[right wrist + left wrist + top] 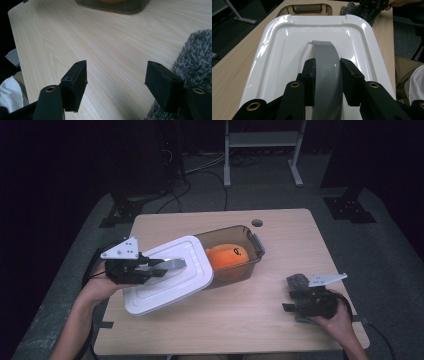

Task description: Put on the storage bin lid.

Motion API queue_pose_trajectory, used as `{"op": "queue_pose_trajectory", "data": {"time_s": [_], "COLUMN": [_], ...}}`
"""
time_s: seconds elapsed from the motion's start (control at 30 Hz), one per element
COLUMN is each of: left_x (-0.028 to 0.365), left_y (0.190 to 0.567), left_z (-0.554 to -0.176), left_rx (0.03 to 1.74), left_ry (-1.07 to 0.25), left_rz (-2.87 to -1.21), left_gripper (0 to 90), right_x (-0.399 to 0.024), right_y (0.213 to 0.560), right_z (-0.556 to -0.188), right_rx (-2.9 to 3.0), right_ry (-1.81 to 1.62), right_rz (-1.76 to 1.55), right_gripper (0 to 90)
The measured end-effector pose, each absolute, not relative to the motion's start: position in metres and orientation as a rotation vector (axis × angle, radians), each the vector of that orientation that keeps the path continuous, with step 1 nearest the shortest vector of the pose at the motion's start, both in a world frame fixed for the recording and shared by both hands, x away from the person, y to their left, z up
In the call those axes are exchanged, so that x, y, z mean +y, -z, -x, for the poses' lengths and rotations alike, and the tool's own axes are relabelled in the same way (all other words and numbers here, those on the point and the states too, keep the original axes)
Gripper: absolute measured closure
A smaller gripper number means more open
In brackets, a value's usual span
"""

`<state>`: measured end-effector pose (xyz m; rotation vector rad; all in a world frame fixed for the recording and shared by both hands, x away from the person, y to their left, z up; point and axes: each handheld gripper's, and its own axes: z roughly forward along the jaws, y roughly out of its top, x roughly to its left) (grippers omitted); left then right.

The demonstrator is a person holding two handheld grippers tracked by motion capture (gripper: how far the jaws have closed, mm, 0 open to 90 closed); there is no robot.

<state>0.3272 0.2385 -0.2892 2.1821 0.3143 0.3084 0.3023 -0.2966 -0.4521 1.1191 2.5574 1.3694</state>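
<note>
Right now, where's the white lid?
In the high view the white lid is left of centre, tilted over the near-left end of the brown tub, held by its grey handle in the left gripper.

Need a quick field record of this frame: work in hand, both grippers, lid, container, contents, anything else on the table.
work in hand: white lid carried at the brown container
left gripper: shut on the lid's grey handle
lid: tilted, partly over the container's near end
container: open at the far end, translucent, grey latch on its end
contents: orange plush toy
right gripper: open, nothing between the jaws, low over the table
also there: grey fuzzy cloth beside the right gripper
</note>
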Motion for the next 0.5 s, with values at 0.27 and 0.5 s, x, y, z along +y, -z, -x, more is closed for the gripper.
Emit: {"op": "queue_pose_trajectory", "data": {"time_s": [0.27, 0.5], "left_x": [0.219, 0.201], "left_y": [0.286, 0.281], "left_z": [-0.342, -0.355], "left_rx": [0.294, 0.274], "left_ry": [-0.286, -0.270], "left_rz": [-2.185, -2.195], "left_gripper": [66.6, 66.7], "right_x": [-0.297, -0.297], "right_y": [0.452, 0.452], "right_z": [-0.302, -0.303], "right_rx": [2.555, 2.556], "right_ry": [-1.375, -1.378], "right_rz": [-1.118, -1.114], "right_gripper": [32.8, 32.8]}}
